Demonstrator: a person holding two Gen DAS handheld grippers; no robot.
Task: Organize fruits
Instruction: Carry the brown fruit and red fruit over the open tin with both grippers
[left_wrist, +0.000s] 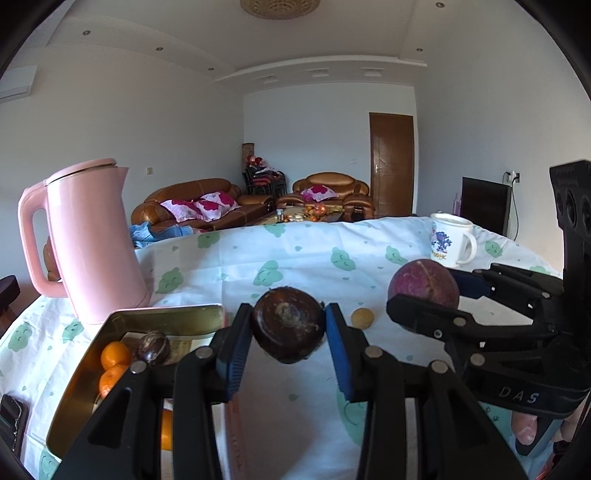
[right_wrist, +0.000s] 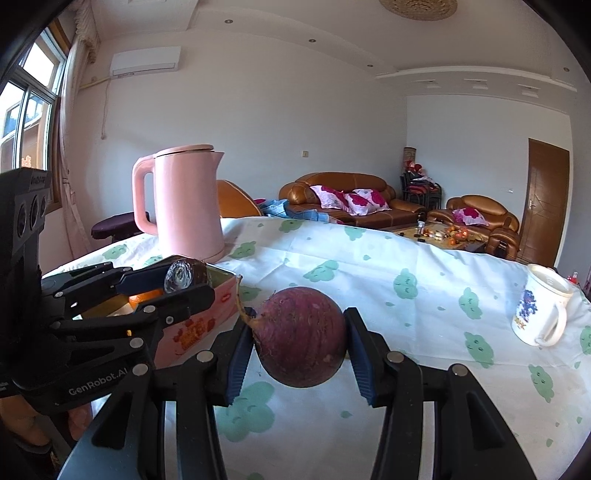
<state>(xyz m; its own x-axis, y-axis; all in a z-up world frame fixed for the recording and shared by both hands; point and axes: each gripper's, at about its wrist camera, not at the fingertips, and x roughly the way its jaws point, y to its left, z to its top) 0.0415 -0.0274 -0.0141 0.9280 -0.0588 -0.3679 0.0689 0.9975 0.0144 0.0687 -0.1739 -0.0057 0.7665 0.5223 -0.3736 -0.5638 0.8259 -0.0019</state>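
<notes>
From the left wrist, the left hand-held gripper (left_wrist: 289, 325) clamps a dark round fruit (left_wrist: 289, 324) beside the tin box (left_wrist: 162, 321) holding oranges (left_wrist: 115, 355). From the right wrist, the right hand-held gripper (right_wrist: 300, 338) grips a purple round fruit (right_wrist: 301, 334) above the desk (right_wrist: 424, 314), right of the tin box (right_wrist: 207, 314).

The left wrist fisheye looked forward along its own claw (left_wrist: 289, 325) from just above the surface (left_wrist: 295, 258), close in, facing the far sofa (left_wrist: 199, 206) and door (left_wrist: 391, 162), with the right claw (left_wrist: 424, 295) entering at its right edge. The right wrist fisheye sat equally low and close behind its own claw (right_wrist: 300, 336), facing the same way, with the left claw (right_wrist: 184, 284) at its left edge. Both views shared the pink kettle (left_wrist: 92, 240) (right_wrist: 188, 203), the tin box (left_wrist: 122, 328) (right_wrist: 207, 314), the mug (left_wrist: 450, 240) (right_wrist: 543, 306) and the room beyond.
</notes>
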